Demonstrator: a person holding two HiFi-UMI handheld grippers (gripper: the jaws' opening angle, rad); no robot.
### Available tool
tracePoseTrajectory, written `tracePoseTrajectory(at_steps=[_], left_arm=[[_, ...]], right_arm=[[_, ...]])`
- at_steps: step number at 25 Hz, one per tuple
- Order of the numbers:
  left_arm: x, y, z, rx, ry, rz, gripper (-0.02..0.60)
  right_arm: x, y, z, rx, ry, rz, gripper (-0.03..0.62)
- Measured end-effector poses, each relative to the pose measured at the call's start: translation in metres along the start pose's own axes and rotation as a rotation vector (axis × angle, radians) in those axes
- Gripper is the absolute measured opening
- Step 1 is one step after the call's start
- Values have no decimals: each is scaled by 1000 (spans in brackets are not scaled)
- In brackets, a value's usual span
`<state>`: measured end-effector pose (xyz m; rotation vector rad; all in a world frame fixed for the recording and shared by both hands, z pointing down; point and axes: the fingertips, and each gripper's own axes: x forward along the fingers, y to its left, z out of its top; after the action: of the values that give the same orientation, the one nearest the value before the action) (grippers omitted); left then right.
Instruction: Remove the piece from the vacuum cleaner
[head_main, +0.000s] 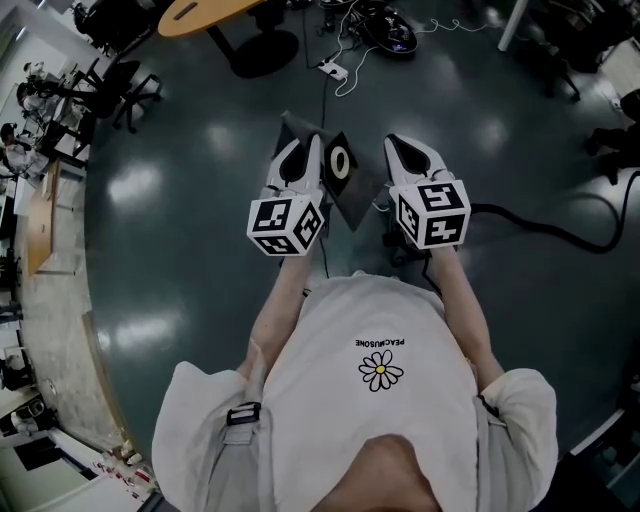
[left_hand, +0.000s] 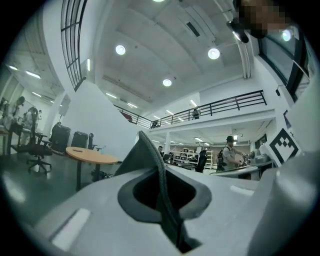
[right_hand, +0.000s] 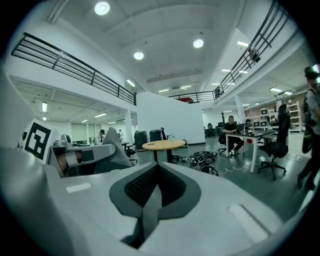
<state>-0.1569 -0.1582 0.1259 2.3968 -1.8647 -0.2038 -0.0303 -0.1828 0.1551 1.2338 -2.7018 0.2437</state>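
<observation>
The vacuum cleaner (head_main: 352, 200), as far as I can judge, is the dark low shape with a pale ring (head_main: 340, 162) on the floor (head_main: 180, 200) right in front of the person. It is on no desk. The nearest one, a round wooden table (head_main: 200, 15), stands well apart at the far side, and the machine is in line with that table's right edge. A black hose (head_main: 495, 210) runs away from it to the right, probably laid out loose so the body can be reached from above. Which part is the piece to come off I cannot tell (the grippers cover much of the machine), nor whether it is on or already off.

The left gripper (head_main: 312, 145) and the right gripper (head_main: 395, 145) hang side by side just above the machine, one over each flank. Both are clenched with nothing between the jaws. Each gripper view shows the two pads pressed together and only the hall beyond them. They point out across the room rather than down, which reads as a resting carry and not a reach. That pose would fit a pause before going down to the piece as well as one after letting it go.
</observation>
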Motion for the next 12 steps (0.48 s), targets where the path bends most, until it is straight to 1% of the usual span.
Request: tracePoseTrajectory(at_steps=[8, 12], left_arm=[[-8, 2, -1, 10, 4, 5, 15], [-11, 2, 1, 11, -10, 12, 15]], right_arm=[[-8, 6, 6, -11, -23, -10, 20], [-11, 8, 4, -22, -29, -9, 20]])
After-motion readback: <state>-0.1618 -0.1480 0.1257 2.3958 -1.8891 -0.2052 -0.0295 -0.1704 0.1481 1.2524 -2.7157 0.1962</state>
